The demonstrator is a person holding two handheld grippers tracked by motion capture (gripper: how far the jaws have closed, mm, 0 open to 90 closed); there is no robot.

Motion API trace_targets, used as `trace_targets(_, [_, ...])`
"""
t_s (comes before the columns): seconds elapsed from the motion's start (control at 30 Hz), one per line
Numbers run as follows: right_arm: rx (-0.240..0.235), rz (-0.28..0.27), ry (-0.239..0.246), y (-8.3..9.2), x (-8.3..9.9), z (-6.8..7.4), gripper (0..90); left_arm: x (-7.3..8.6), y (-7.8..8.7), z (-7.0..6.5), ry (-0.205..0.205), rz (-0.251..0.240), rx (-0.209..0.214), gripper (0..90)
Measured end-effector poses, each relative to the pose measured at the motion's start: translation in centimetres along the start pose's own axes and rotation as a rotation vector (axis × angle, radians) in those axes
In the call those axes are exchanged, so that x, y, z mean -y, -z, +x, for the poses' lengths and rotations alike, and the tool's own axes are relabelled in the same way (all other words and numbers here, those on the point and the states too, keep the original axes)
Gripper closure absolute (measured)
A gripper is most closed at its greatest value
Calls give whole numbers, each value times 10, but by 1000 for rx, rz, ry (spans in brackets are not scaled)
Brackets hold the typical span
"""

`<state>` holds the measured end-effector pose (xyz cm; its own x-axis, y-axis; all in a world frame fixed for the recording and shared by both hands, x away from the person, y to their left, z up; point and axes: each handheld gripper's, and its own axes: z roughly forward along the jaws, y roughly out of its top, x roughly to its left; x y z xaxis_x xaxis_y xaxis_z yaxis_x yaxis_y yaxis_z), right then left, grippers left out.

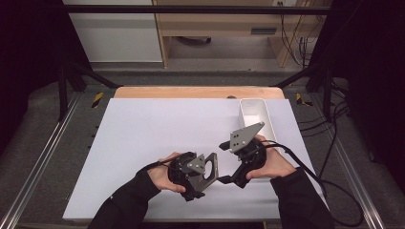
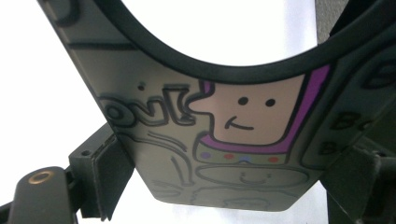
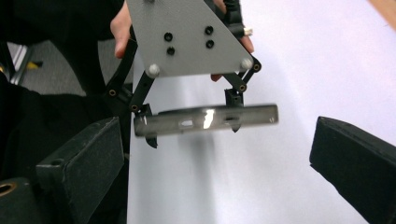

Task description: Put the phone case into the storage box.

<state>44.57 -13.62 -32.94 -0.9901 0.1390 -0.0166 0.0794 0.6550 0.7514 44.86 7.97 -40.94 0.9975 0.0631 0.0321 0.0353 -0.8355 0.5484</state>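
While working over the broad white paper-covered table [image 1: 143, 138], with the white rectangular plastic tray [image 1: 242, 119] at its far right, steady the left gripper [image 1: 203, 174]. Clamped across the flat grey slab printed with cartoon faces [image 2: 210, 140], apparently a phone case, lifted off the sheet near the front edge. Bring the right gripper [image 3: 217, 161], spread wide and empty, squarely around the slab's free end. Close only once centred, pads flat on both faces.

Phone [image 3: 205, 120] between left gripper [image 3: 191, 126] jaws, facing right gripper [image 1: 224, 179]
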Motion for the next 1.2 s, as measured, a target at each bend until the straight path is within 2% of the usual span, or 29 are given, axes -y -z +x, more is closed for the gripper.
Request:
trace_targets(0.3, [44,-135,-63,16,24,0,35,7,6,2,29,-61,-13,115])
trace_targets(0.7, [82,-228,-130,13,54,4,38,15,14,1,64,-167,-24,115])
trace_targets(0.93, [61,-259,-150,6,64,7,39,20,15,1,85,-234,-24,115])
trace_targets(1.2, [37,-298,-160,0,64,8,31,22,13,-1,80,-269,-6,115])
